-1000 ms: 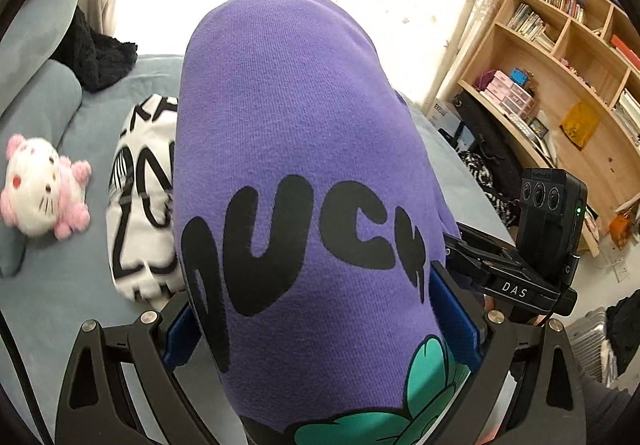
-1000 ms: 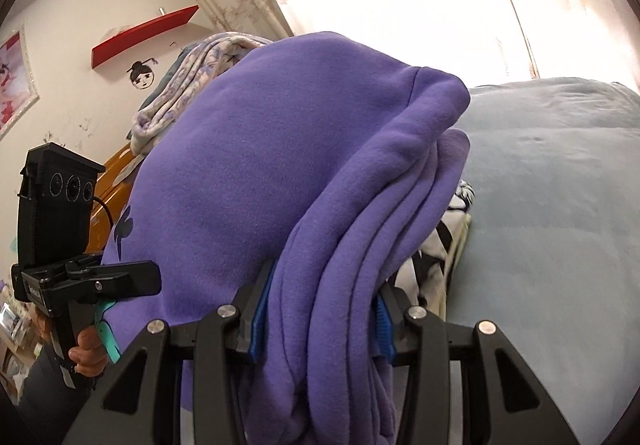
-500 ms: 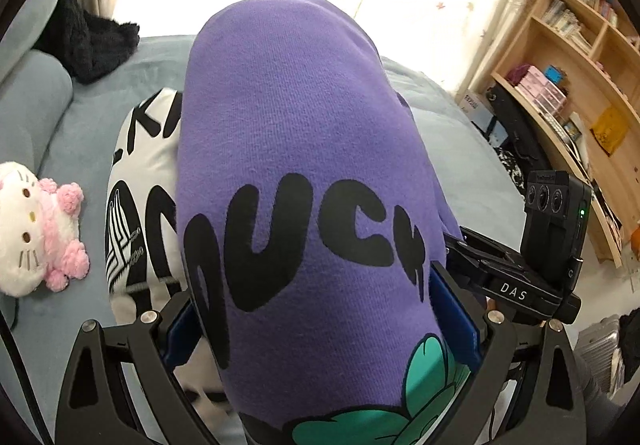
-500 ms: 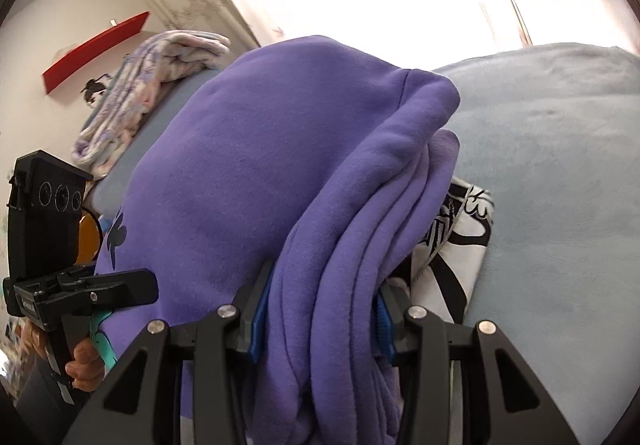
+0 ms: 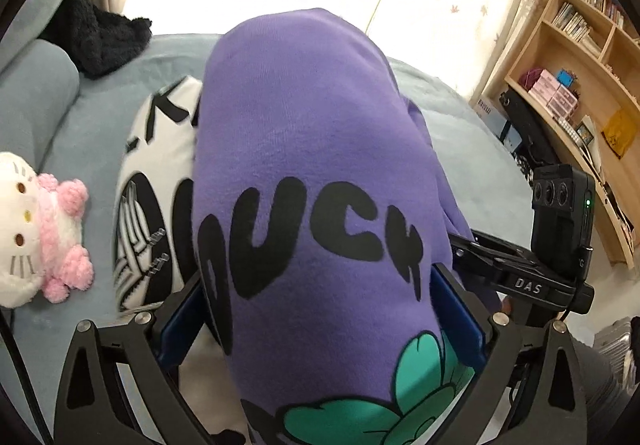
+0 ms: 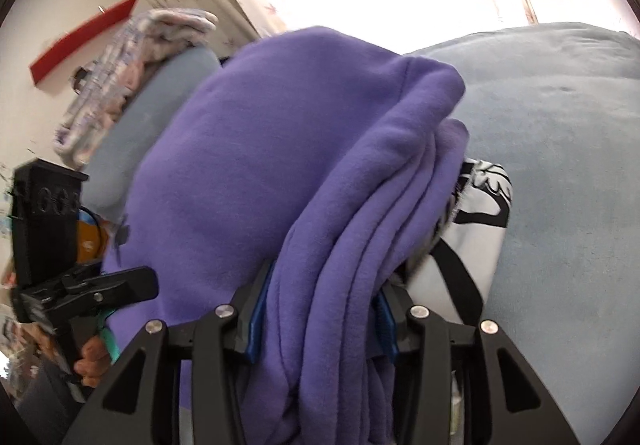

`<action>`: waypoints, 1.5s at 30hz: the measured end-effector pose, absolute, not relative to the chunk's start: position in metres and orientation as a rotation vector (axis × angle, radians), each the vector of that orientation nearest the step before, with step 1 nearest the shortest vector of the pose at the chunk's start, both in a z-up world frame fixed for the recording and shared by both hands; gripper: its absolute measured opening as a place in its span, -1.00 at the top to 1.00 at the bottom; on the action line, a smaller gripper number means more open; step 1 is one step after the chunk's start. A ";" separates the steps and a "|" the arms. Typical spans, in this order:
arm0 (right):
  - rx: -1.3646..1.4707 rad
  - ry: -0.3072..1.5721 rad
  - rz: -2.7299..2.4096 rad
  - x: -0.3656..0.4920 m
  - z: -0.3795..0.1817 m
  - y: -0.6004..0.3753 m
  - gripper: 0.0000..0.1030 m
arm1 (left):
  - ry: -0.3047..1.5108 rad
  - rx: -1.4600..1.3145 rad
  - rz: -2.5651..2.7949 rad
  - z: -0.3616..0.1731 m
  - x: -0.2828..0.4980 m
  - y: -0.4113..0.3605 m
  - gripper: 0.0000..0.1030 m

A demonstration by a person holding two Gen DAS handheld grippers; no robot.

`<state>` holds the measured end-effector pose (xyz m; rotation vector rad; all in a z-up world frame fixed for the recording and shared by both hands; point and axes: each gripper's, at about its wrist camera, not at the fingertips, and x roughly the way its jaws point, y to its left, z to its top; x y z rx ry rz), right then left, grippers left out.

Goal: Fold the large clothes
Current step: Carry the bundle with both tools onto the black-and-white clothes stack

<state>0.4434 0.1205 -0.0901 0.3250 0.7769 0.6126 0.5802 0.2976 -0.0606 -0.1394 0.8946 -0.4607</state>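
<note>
A folded purple sweatshirt (image 5: 304,173) with black letters and a green print fills the left wrist view. My left gripper (image 5: 320,309) is shut on its printed side. In the right wrist view my right gripper (image 6: 320,309) is shut on the stacked folded edges of the same purple sweatshirt (image 6: 256,165). I hold it above a folded white garment with black print (image 5: 156,189), which also shows in the right wrist view (image 6: 476,229), lying on the grey-blue bed (image 6: 560,125). The other gripper shows in each view, at the right (image 5: 560,229) and at the left (image 6: 48,245).
A white and pink plush toy (image 5: 36,229) lies on the bed at the left. A black fluffy garment (image 5: 100,41) lies at the back left. A wooden bookshelf (image 5: 580,57) stands at the right. A patterned blanket (image 6: 132,65) sits on a grey cushion.
Both grippers have carried the purple sweatshirt down and forward over the white printed garment. More of the bed and the plush toy now shows. The grips have not changed.
</note>
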 end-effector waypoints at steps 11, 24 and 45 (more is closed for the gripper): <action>0.240 0.812 0.512 0.424 -0.063 0.107 0.05 | 0.786 -0.007 -0.287 -0.018 0.543 0.299 -0.98; 0.204 0.671 0.282 0.491 -0.043 0.141 0.11 | 0.749 -0.023 -0.090 -0.005 0.602 0.250 0.12; 0.066 0.700 0.457 0.408 -0.083 0.120 0.08 | 0.717 -0.091 -0.056 -0.031 0.618 0.267 -0.52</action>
